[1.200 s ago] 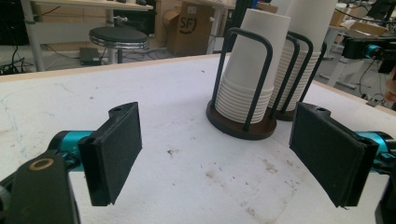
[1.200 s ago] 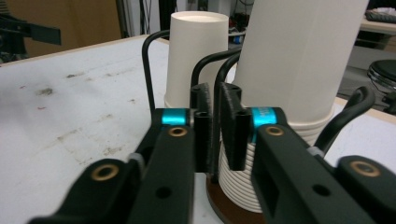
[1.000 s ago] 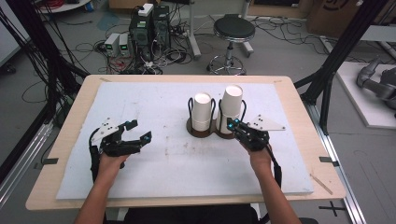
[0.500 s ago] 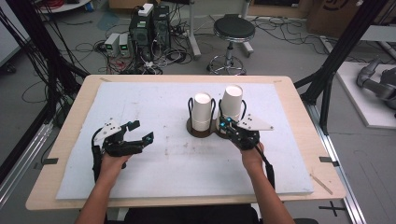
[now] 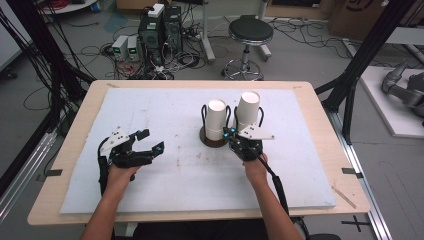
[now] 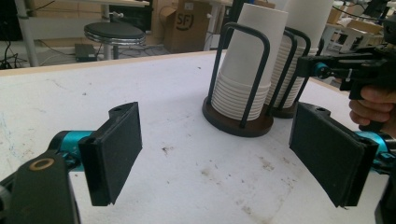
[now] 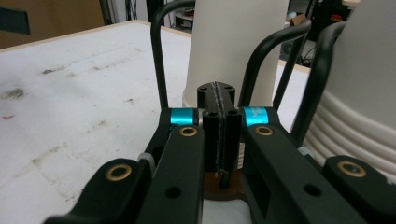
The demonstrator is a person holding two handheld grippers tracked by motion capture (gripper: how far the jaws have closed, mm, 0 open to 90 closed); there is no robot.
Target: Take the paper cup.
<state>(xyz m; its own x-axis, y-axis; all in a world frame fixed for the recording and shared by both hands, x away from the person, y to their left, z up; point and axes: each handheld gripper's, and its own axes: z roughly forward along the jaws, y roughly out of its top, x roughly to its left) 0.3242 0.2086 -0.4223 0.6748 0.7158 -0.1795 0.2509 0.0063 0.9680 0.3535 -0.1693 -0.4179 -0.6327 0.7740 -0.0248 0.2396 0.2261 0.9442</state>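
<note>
Two stacks of white paper cups stand in black wire holders on round brown bases: the left stack (image 5: 216,119) and the taller right stack (image 5: 248,109). My right gripper (image 5: 229,133) is shut with nothing in it, its tips just in front of the holders, low between the two stacks. In the right gripper view its closed jaws (image 7: 219,100) point at the left stack (image 7: 233,42), with the right stack (image 7: 369,88) close beside. My left gripper (image 5: 151,141) rests open on the mat, well left of the cups. Its pads (image 6: 114,149) frame the left stack (image 6: 247,60).
A white mat (image 5: 165,107) covers the wooden table (image 5: 75,130). A round stool (image 5: 247,31) and computer boxes (image 5: 157,25) with cables stand on the floor beyond the far edge. Black frame posts (image 5: 357,65) rise at the right.
My right gripper has moved left and slightly down, from beside the right stack to the front of the gap between the holders. The left gripper has stayed put.
</note>
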